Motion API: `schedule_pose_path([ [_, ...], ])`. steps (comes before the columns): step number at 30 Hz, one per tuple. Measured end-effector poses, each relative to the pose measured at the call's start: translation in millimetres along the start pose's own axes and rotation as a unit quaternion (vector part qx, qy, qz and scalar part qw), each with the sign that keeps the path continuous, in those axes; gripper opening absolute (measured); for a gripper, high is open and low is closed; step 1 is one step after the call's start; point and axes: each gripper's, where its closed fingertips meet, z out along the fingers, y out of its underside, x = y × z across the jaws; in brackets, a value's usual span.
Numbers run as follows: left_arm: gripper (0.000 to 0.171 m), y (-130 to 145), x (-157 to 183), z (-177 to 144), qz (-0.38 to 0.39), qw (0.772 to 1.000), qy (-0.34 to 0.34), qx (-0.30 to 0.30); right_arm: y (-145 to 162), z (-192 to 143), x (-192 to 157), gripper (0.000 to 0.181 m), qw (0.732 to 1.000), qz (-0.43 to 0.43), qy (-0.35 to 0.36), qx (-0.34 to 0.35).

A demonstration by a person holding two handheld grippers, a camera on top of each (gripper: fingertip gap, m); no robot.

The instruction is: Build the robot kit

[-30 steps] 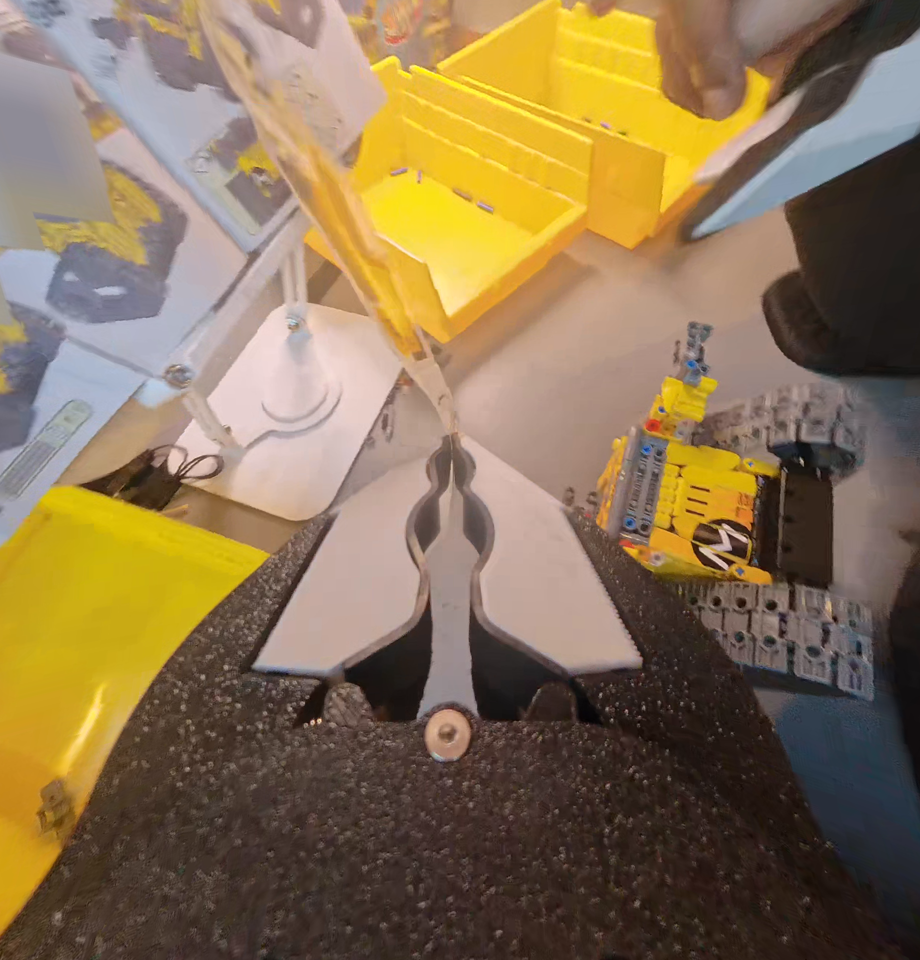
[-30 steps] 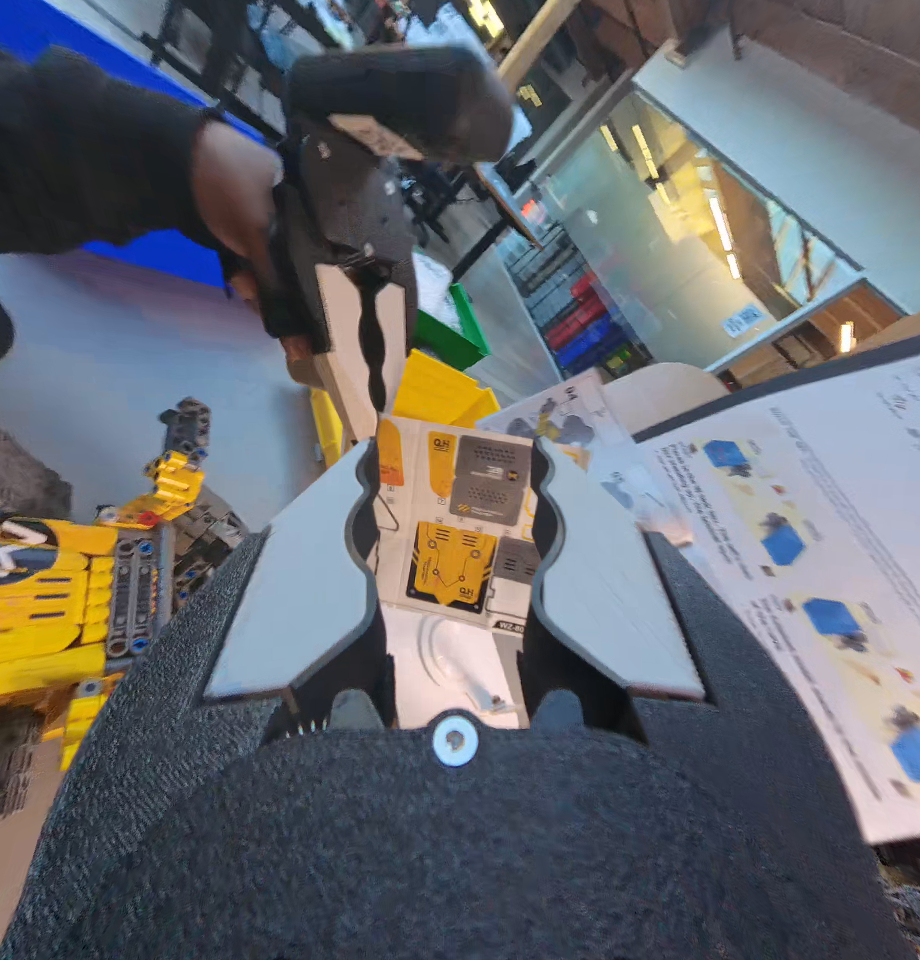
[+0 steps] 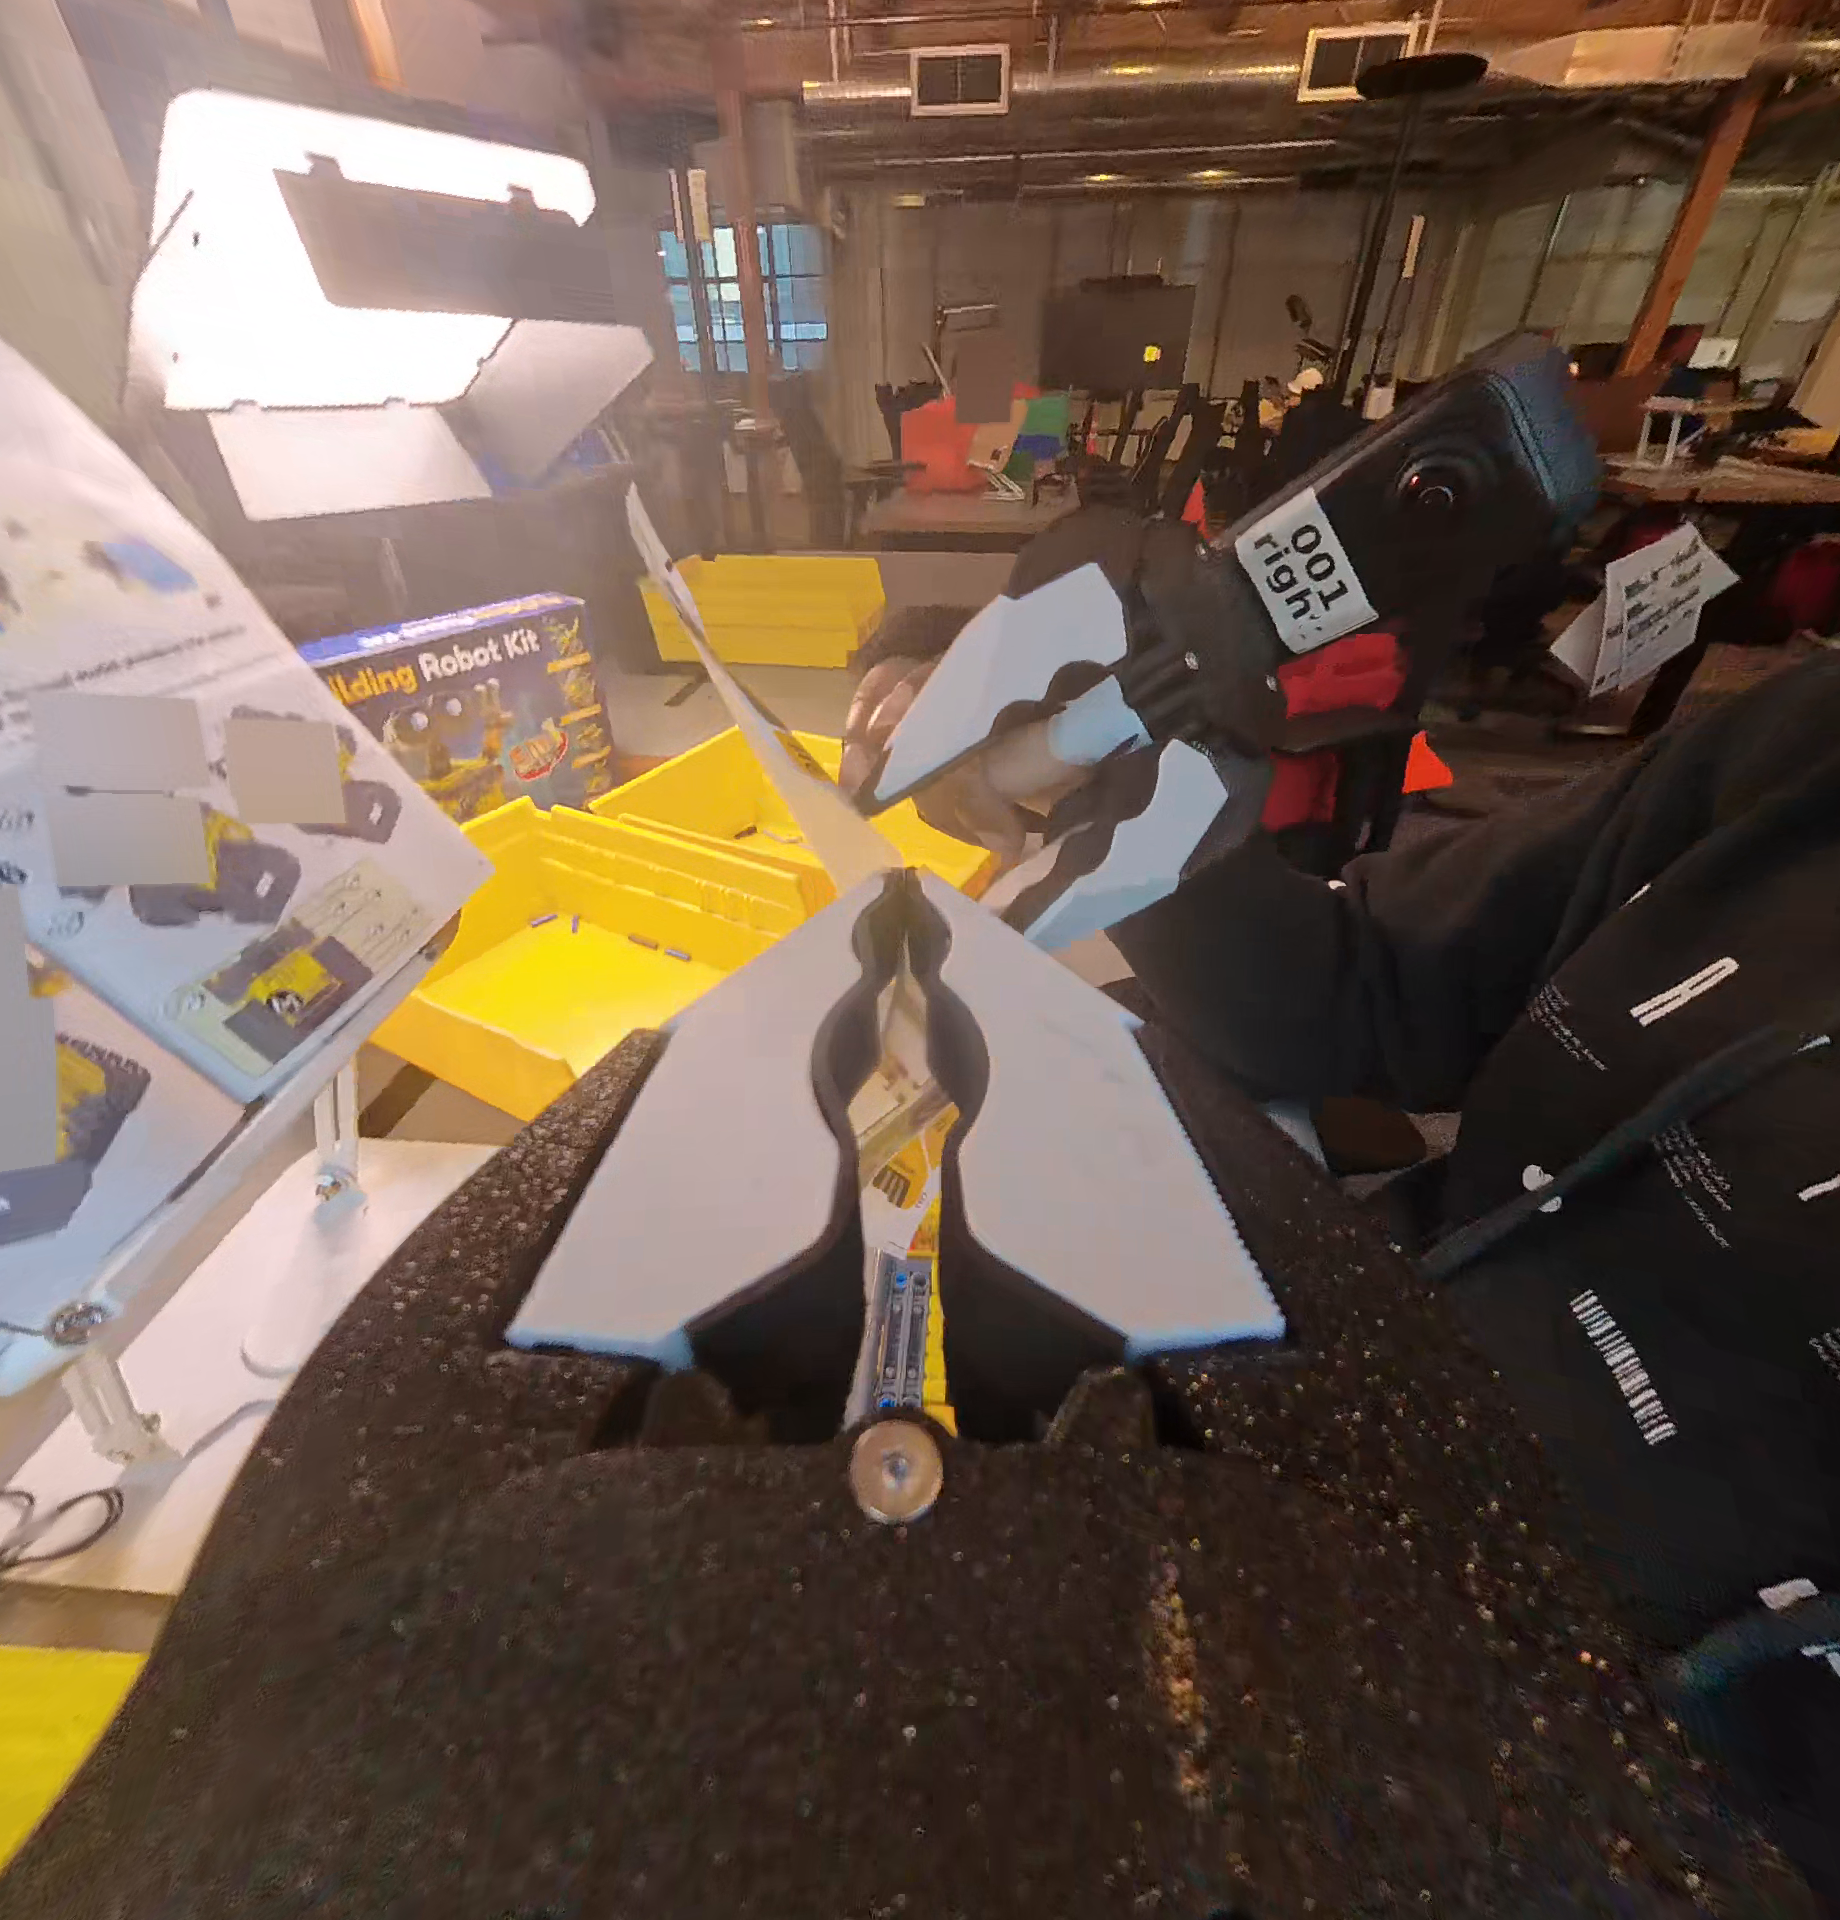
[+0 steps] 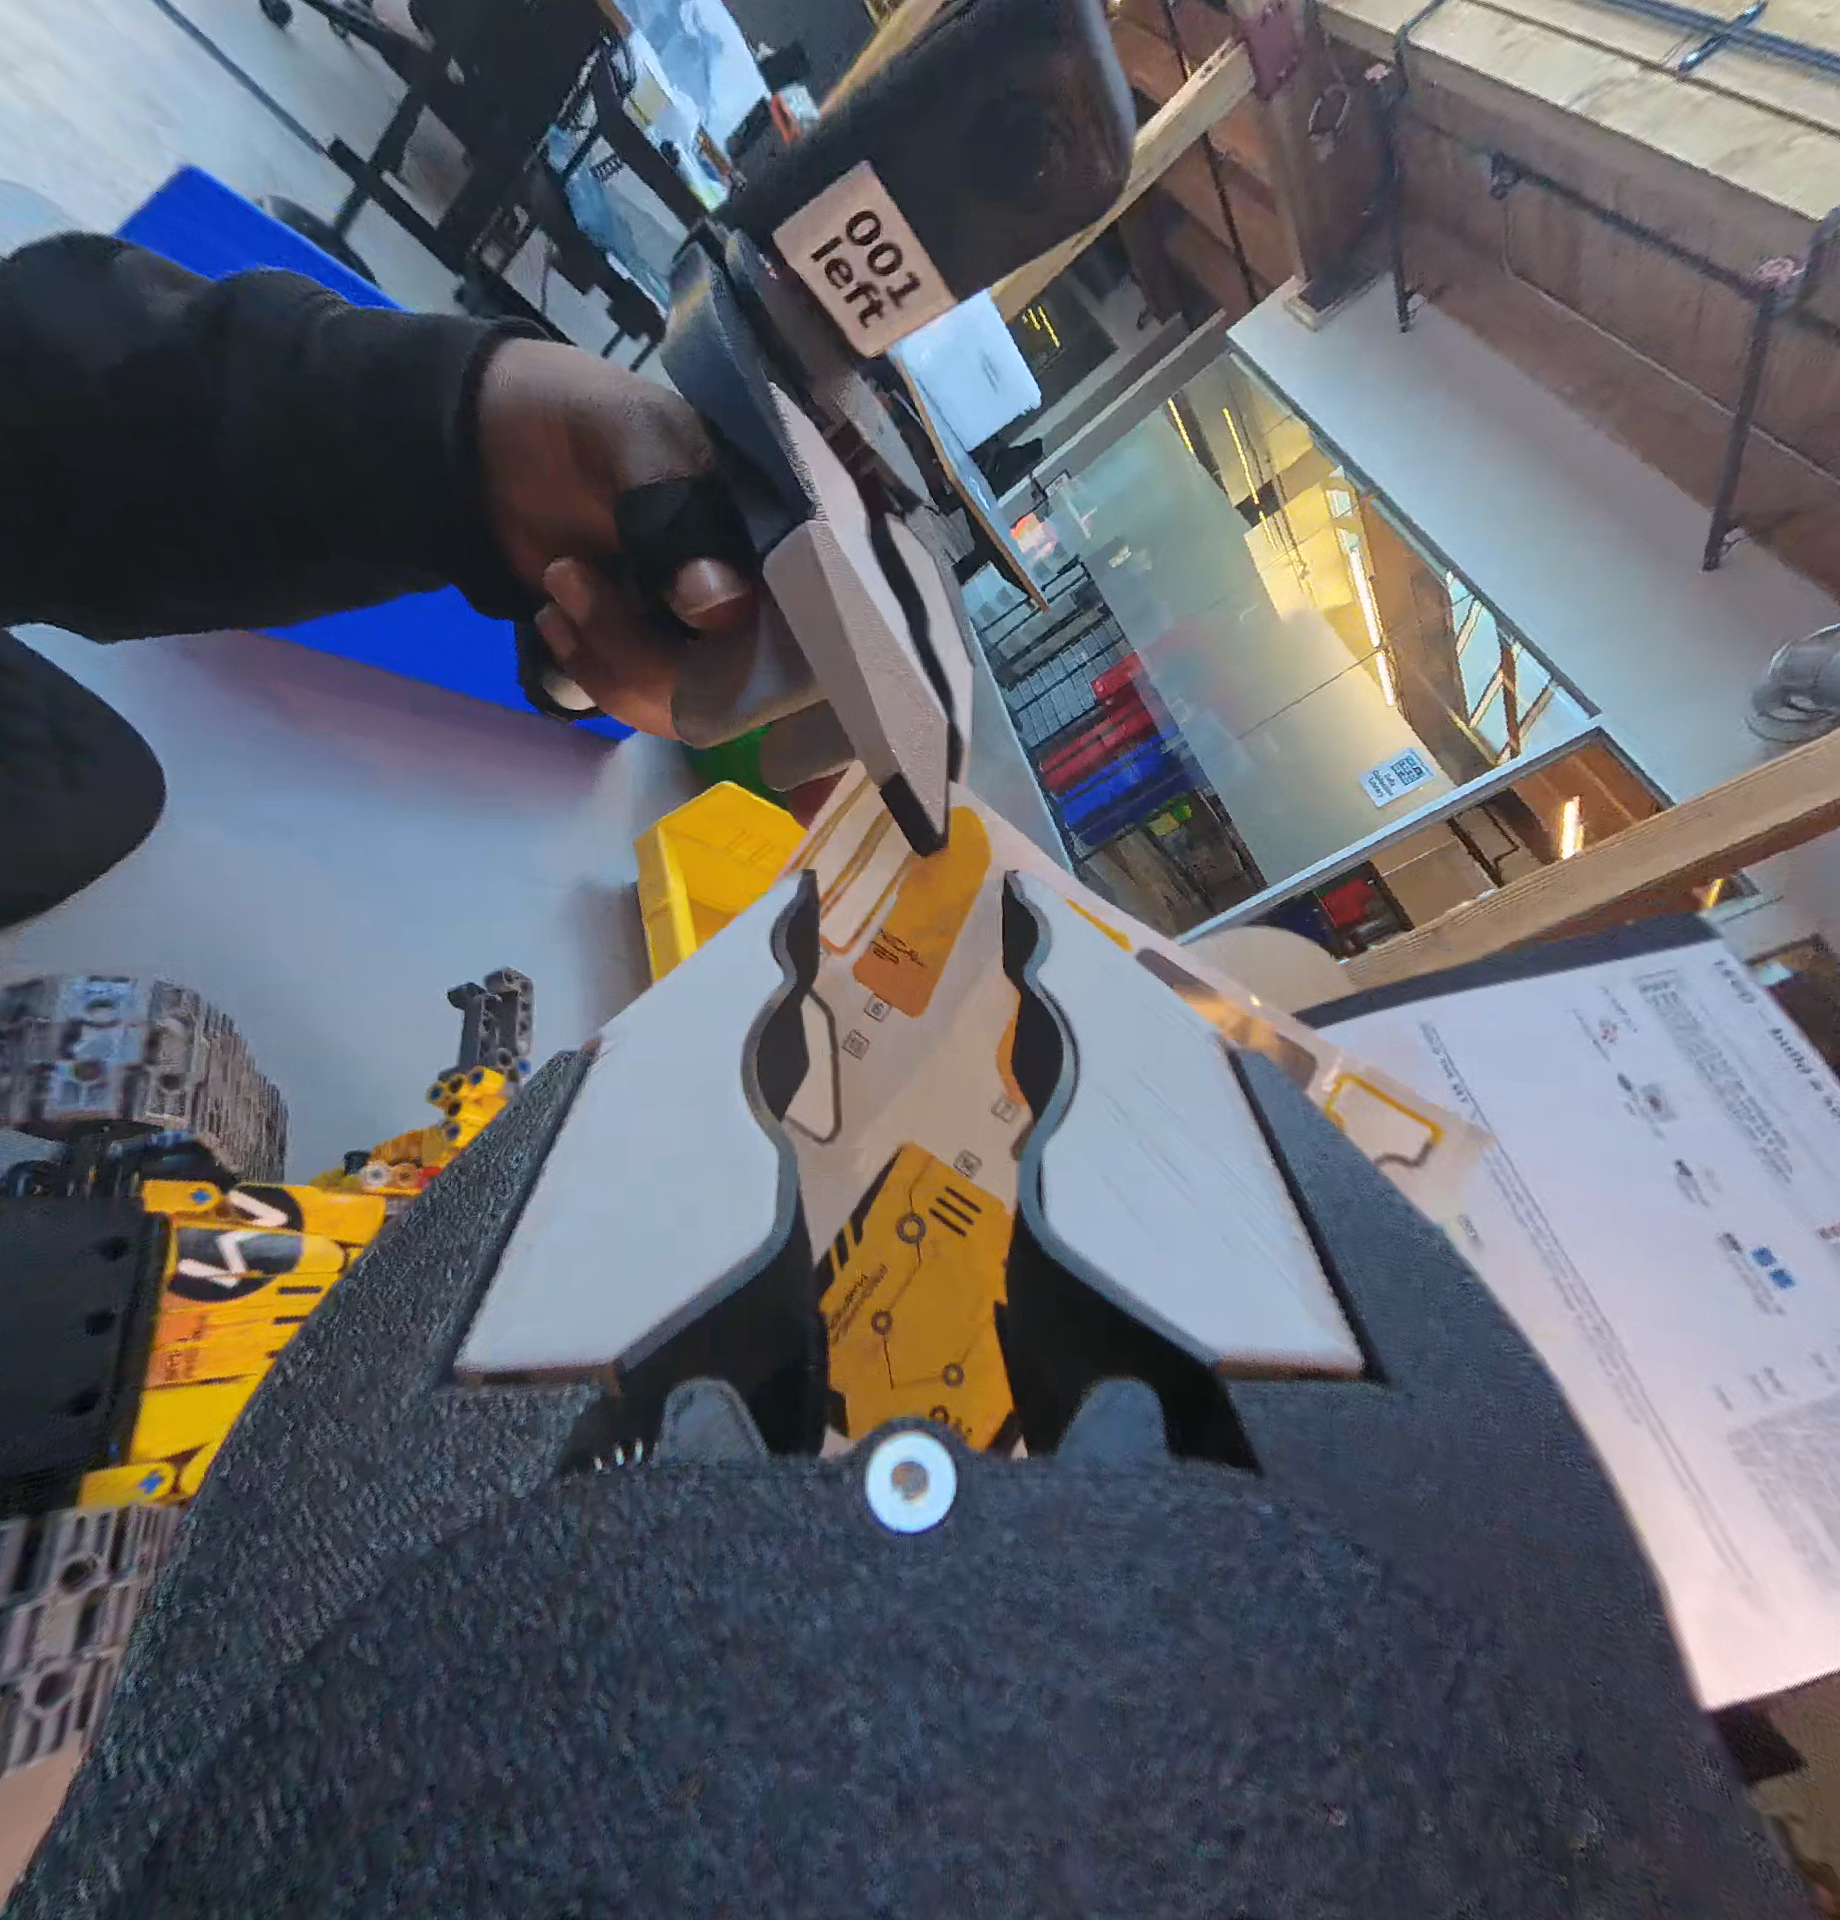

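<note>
Your left claw [image 3: 900, 883] pinches the sticker sheet [image 4: 911, 1195] edge-on above the yellow bins [image 3: 583, 987], while your right claw [image 4: 911, 894] gapes wide, empty, beside that sheet.

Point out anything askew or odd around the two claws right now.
The sticker sheet is held up in the air, pinched edge-on by the shut left claw, so it juts out at a slant. The right claw is open beside it. Nothing looks spilled or broken.

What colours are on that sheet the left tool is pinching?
White backing with yellow, orange and dark grey stickers on the sticker sheet; the right wrist view shows it best.
</note>
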Motion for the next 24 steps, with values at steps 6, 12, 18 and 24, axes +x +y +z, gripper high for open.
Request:
schedule_pose_path([
  [6,0.000,-34,36,-6,0.064,0.997,0.025,0.031,-49,-10,0,0.035,0.998,0.004,0.014,0.053],
  [12,0.000,-17,44,-4,0.059,0.995,0.076,0.035,-42,-14,-8,0.019,0.992,0.055,-0.030,0.106],
  [18,0.005,-18,54,6,0.041,0.991,0.118,0.056,-39,-26,-8,0.012,0.985,0.085,-0.061,0.134],
  [24,0.000,-21,62,14,0.056,0.989,0.121,0.071,-43,-42,-8,0.011,0.983,0.098,-0.077,0.135],
])
